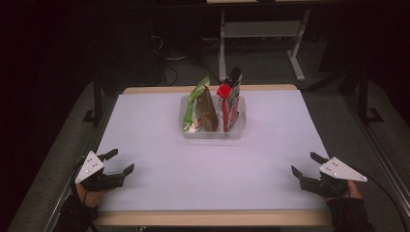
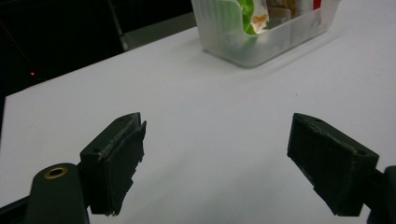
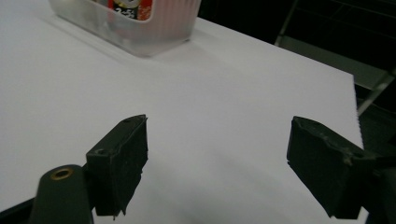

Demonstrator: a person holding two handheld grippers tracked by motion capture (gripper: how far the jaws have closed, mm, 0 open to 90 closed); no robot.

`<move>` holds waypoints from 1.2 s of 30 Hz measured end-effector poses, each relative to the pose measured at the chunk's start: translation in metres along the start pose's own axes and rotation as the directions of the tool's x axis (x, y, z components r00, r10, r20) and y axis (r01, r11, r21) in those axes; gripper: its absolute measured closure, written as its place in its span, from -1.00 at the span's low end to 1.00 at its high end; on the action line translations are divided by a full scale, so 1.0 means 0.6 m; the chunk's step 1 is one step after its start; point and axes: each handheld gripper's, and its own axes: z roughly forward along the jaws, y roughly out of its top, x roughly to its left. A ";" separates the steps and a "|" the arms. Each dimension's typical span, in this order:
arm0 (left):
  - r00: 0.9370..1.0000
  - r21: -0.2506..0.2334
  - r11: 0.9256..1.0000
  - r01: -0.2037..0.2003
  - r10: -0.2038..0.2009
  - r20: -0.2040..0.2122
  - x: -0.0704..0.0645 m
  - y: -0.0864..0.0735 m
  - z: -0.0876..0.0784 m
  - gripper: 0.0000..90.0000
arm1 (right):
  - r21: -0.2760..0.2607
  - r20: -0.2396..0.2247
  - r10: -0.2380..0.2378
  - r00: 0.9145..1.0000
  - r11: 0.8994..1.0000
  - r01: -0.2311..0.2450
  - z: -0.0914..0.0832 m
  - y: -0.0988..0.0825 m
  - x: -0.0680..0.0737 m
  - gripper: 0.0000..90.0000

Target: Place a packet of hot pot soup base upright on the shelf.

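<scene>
A clear plastic rectangular bin (image 1: 213, 131) stands near the far middle of the white tabletop (image 1: 203, 169), holding a green snack bag (image 1: 197, 104) and a red-and-black snack packet (image 1: 230, 96), both upright (the green one leans a little). The left claw (image 1: 123, 162) rests at the near left corner, the right claw (image 1: 303, 164) at the near right. Both are spread wide, pinch nothing, and sit well apart from the bin.
</scene>
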 end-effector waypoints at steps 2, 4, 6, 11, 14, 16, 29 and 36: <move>1.000 -0.012 1.000 0.012 -0.012 -0.012 0.004 -0.002 -0.006 -0.61 | -0.029 0.015 0.031 0.999 0.999 -0.031 -0.006 -0.010 -0.005 -0.55; 1.000 -0.022 1.000 0.018 -0.018 -0.014 0.005 -0.003 -0.011 -0.61 | -0.039 0.025 0.056 0.998 0.998 -0.055 -0.009 -0.019 -0.008 -0.55; 1.000 -0.034 0.999 0.027 -0.027 -0.012 0.006 -0.004 -0.016 -0.61 | -0.039 0.043 0.078 0.996 0.996 -0.076 -0.010 -0.028 -0.010 -0.55; 0.999 -0.057 0.998 0.038 -0.038 -0.009 0.004 -0.005 -0.024 -0.61 | -0.083 0.068 0.078 0.995 0.994 -0.072 -0.016 -0.027 -0.011 -0.55; 0.999 -0.067 0.997 0.044 -0.044 -0.005 0.004 -0.007 -0.027 -0.61 | -0.090 0.074 0.071 0.995 0.994 -0.064 -0.015 -0.027 -0.009 -0.55; 0.999 -0.081 0.995 0.052 -0.053 -0.008 0.006 -0.008 -0.029 -0.60 | -0.096 0.075 0.069 0.995 0.993 -0.062 -0.016 -0.028 -0.008 -0.55; 0.998 -0.109 0.992 0.065 -0.064 0.006 0.003 -0.010 -0.030 -0.60 | -0.125 0.100 0.050 0.994 0.991 -0.037 -0.017 -0.024 0.002 -0.56; 0.998 -0.113 0.991 0.069 -0.069 -0.002 0.003 -0.010 -0.030 -0.60 | -0.135 0.102 0.052 0.993 0.990 -0.038 -0.015 -0.023 0.001 -0.56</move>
